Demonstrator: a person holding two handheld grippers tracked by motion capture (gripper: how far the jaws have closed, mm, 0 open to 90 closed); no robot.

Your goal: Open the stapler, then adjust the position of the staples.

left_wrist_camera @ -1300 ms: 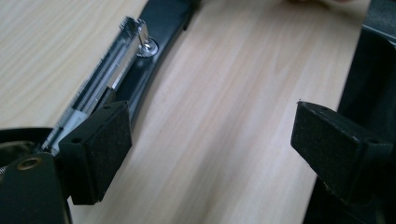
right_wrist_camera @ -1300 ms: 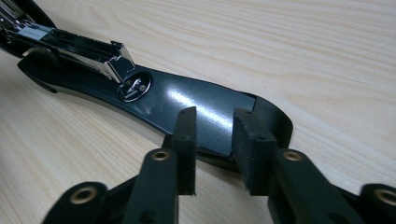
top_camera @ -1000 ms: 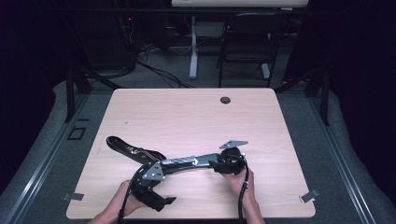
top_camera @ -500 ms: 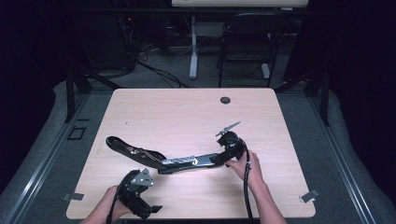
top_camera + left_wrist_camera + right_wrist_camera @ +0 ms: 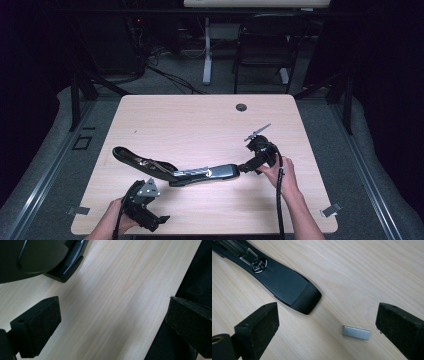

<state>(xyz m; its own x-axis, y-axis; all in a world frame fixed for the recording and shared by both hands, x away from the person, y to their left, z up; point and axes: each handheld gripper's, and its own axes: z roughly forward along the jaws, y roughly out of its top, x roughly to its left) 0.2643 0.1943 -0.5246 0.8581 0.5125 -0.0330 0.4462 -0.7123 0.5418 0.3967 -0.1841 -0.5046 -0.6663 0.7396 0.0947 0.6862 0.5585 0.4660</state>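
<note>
**Desk:** What lies on the table [image 5: 200, 120]?

**Photographer:** A long black stapler [image 5: 175, 167], opened out flat near the front edge. Its dark upper arm runs off toward the left gripper's side, and its base, with a silver strip along the top, points toward the right gripper. In the right gripper view the blunt black end of the stapler [image 5: 287, 287] rests on the pale wood, and a small strip of staples [image 5: 356, 332] lies on the table just beside it, apart from it.

**Desk:** And the right gripper?

**Photographer:** The right gripper [image 5: 247, 166] sits just off the stapler's right-hand end, held in the person's right hand [image 5: 280, 172]. Its jaws have just been opening and stand wide apart. The strip of staples lies on the wood between them, nearer one jaw, and neither pad presses on it.

**Desk:** The left one?

**Photographer:** The left gripper [image 5: 157, 220] is at the front edge of the table, near the stapler but clear of it. Its jaws have just been opening too and are spread wide, with bare wood between them. In the left gripper view a rounded black part of the stapler [image 5: 37, 257] sits ahead of the jaws, untouched.
</note>
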